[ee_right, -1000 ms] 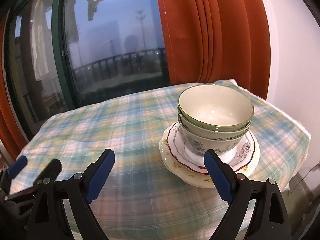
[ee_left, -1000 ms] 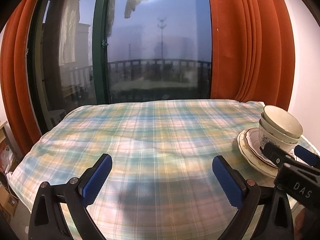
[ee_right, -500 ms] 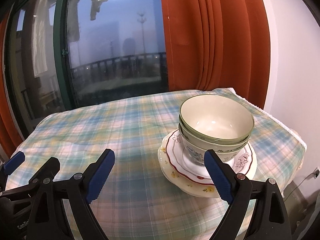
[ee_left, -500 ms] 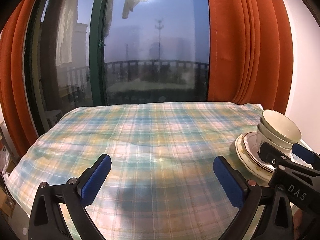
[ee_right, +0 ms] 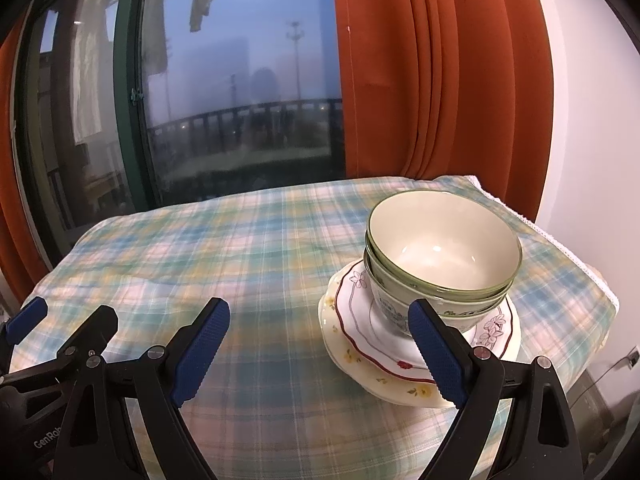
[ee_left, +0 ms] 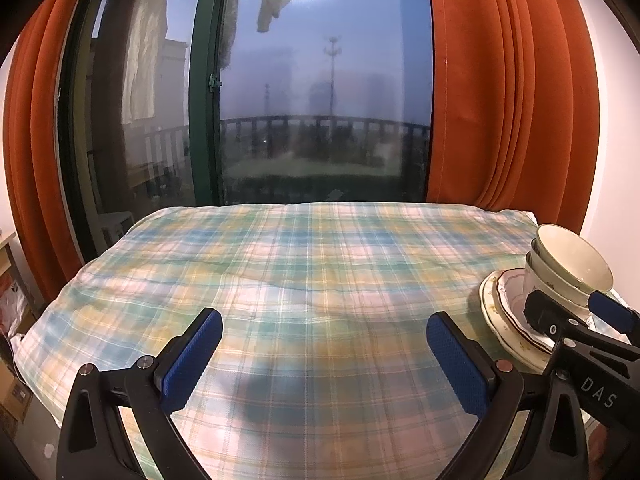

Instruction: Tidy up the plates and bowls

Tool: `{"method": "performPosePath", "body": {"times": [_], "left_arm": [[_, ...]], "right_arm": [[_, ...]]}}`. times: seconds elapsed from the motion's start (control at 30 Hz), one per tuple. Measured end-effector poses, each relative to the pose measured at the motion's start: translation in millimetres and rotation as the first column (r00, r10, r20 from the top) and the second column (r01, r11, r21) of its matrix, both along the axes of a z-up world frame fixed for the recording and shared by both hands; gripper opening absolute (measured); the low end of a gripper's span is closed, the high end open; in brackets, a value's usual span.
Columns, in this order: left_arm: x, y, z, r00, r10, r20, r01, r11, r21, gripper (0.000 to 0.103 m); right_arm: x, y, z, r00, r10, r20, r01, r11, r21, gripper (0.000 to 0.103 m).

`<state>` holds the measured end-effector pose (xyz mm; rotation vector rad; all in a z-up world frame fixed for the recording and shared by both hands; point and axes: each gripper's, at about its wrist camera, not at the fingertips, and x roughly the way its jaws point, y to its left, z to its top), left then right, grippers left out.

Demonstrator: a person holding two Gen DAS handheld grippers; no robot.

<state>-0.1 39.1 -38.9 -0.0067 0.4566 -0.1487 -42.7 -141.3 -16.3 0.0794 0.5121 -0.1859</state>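
Two nested cream bowls with green rims [ee_right: 440, 256] stand on a red-rimmed plate [ee_right: 356, 320], which lies on a cream plate with yellow flowers [ee_right: 360, 372]. The stack sits at the right end of a plaid-covered table [ee_right: 220, 248]. My right gripper [ee_right: 318, 314] is open just in front of the stack, and its right finger overlaps the plates' near edge in the view. My left gripper [ee_left: 323, 320] is open over bare cloth. In the left wrist view the bowls [ee_left: 568, 264] and plates [ee_left: 500, 300] are far right, partly hidden behind the right gripper [ee_left: 576, 314].
Behind the table is a glass balcony door [ee_left: 320, 120] with orange curtains [ee_left: 512, 100] on both sides. A white wall [ee_right: 592, 140] runs close to the table's right edge. The left gripper [ee_right: 64, 322] shows at the lower left of the right wrist view. Boxes [ee_left: 16, 392] sit on the floor to the left.
The stack sits slightly lower and smaller in both views, as if both grippers eased back a little. The dishes have not moved, and both pairs of jaws have stayed wide apart.
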Motion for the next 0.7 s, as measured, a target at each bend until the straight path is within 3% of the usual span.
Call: {"method": "performPosePath", "body": {"times": [0.7], "left_arm": [[-1.2,-7.9,1.9,1.000,-0.020,0.003,0.020,1.000,0.019,0.103]], "right_arm": [[-2.7,-3.9,0.1,1.000,-0.008,0.000,0.008,1.000,-0.015,0.093]]}}
